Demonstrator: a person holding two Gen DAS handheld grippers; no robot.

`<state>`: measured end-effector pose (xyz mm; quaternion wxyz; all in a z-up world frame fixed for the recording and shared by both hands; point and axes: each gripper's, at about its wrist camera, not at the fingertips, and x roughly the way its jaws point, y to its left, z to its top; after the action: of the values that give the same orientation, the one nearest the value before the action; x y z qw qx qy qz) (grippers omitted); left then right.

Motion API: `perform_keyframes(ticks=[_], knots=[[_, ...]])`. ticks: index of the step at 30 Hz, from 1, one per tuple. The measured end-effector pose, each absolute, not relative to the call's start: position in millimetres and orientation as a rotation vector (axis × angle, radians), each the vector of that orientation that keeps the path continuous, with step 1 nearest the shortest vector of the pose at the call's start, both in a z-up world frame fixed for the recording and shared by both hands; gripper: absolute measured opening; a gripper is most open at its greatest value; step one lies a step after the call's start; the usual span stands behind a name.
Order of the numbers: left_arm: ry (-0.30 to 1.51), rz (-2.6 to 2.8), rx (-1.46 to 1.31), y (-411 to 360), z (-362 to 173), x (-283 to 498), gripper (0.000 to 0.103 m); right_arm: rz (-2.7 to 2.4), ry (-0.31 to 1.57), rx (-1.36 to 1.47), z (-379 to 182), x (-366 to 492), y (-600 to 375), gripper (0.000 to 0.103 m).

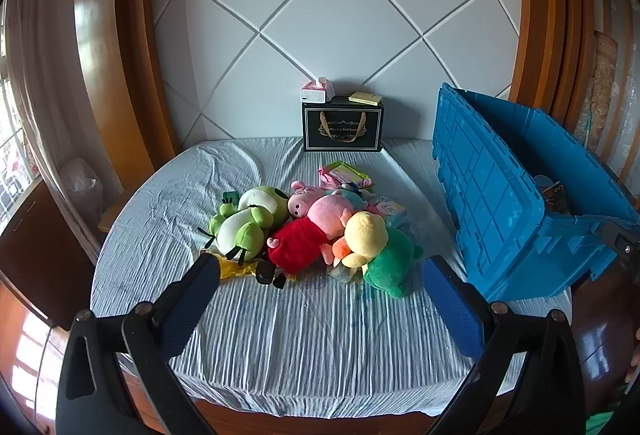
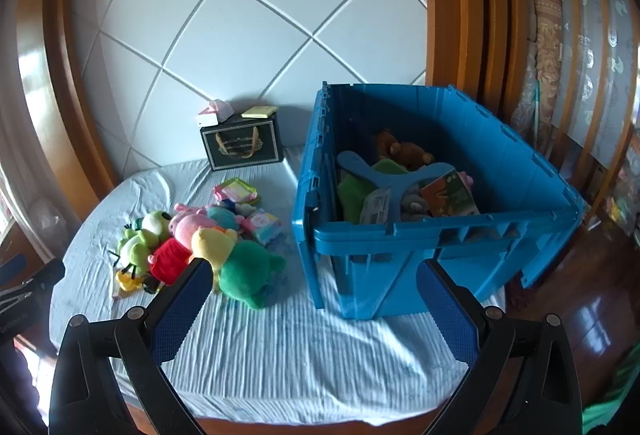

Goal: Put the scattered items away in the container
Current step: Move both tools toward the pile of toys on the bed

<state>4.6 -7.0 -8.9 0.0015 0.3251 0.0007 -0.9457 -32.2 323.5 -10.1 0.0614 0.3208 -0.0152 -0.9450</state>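
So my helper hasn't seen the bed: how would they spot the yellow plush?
Start at the blue crate on the bed and look left to the toy pile. The yellow plush lies on its near side, between a red-dressed pink pig and a dark green plush; it alone is yellow with an orange beak.

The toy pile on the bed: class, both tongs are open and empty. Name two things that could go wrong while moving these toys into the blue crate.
1. The plush toys overlap: the yellow duck lies on the green plush and against the pink pig, so a grab may drag neighbours along.
2. The blue crate sits near the bed's edge and already holds items; a push or a high drop could shift it or bounce toys out.
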Motion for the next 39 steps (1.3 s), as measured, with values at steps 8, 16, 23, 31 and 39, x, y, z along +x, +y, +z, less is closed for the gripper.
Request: perform_keyframes(ticks=[8,16,23,31,39], knots=[[0.006,-2.964,1.010,-8.1,-9.8,6.2,0.103,-2.859,-0.046,0.969,-10.7,-31.0,324.1,0.103],[0.054,-2.976,0.965,-13.8,-7.5,11.0,0.103,-2.835,-0.055,0.892,-6.1,-28.7,323.7,0.103],[0.141,-2.840,0.935,-41.4,-18.7,9.4,0.103,-2.746,-0.020,0.708,1.5,-32.9,308.2,0.103],[0.083,-2.657,1.019,-98.0,-70.0,-4.0,0.103,-2.555,0.061,0.842,-47.3,-82.1,244.2,0.103],[0.111,-2.612,1.176,-209.4,-138.6,-75.4,0.103,-2.524,0.109,1.035,-109.2,-127.5,154.0,0.103]])
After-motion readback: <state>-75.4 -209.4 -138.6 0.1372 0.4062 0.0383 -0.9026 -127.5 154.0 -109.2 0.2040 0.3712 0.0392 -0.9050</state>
